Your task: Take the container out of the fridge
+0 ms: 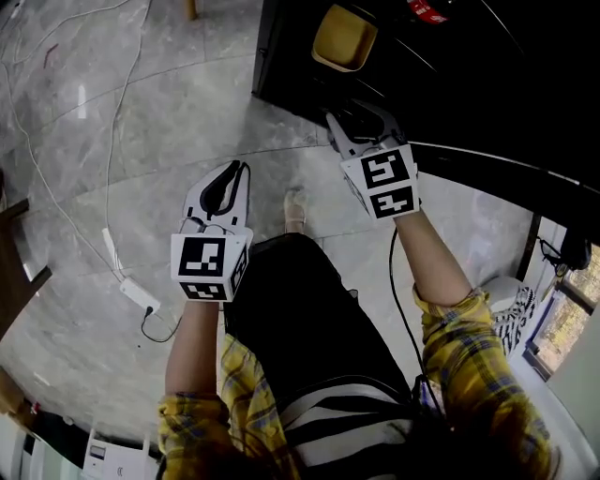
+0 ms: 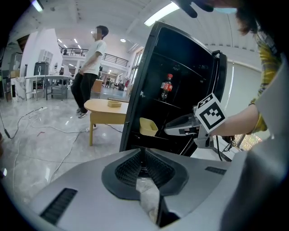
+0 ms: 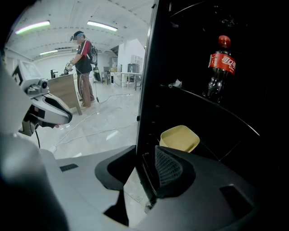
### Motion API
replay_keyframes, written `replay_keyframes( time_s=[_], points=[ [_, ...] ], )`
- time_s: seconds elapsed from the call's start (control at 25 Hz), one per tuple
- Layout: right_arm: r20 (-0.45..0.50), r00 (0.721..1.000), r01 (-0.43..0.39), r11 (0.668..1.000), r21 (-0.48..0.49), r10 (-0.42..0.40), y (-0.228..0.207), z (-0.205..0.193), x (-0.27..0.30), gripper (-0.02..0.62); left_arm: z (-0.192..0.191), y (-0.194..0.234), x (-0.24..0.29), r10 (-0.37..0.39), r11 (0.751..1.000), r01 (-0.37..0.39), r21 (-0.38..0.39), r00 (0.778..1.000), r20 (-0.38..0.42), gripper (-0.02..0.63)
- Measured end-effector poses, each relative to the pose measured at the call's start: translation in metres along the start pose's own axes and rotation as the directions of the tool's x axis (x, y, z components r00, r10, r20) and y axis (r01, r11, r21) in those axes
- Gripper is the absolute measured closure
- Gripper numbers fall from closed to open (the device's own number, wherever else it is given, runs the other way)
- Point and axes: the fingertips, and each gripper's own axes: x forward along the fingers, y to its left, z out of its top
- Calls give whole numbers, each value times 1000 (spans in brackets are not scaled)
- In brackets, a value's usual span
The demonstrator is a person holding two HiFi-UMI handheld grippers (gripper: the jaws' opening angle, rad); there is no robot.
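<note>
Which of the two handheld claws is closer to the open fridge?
The right gripper: its open jaws reach the fridge edge, near the yellow container, while the left gripper hangs over the grey floor.

In the right gripper view, the pale yellow square plastic container (image 3: 179, 137) loses its near edge behind the right gripper (image 3: 143, 157). The head view's top border cuts off the red-labelled dark cola bottle (image 1: 425, 7). The inside of the tall black fridge (image 1: 487, 89) is too dark to make out there. The bottle's label print is too small to read.
</note>
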Motion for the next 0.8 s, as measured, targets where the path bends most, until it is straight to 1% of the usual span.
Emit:
replay_keyframes(
  time_s=[0.32, 0.48, 0.8],
  points=[
    [2, 999, 34, 998, -47, -33, -25, -1, 38, 471, -4, 9, 32, 0, 1000, 0, 9, 1000, -3, 566],
    [4, 999, 51, 995, -89, -51, -36, -1, 54, 471, -6, 11, 49, -10, 1000, 10, 18, 1000, -1, 566],
    [-7, 998, 68, 986, -150, -70, -50, 0, 84, 460, -7, 21, 76, -13, 1000, 13, -2, 1000, 7, 566]
  ],
)
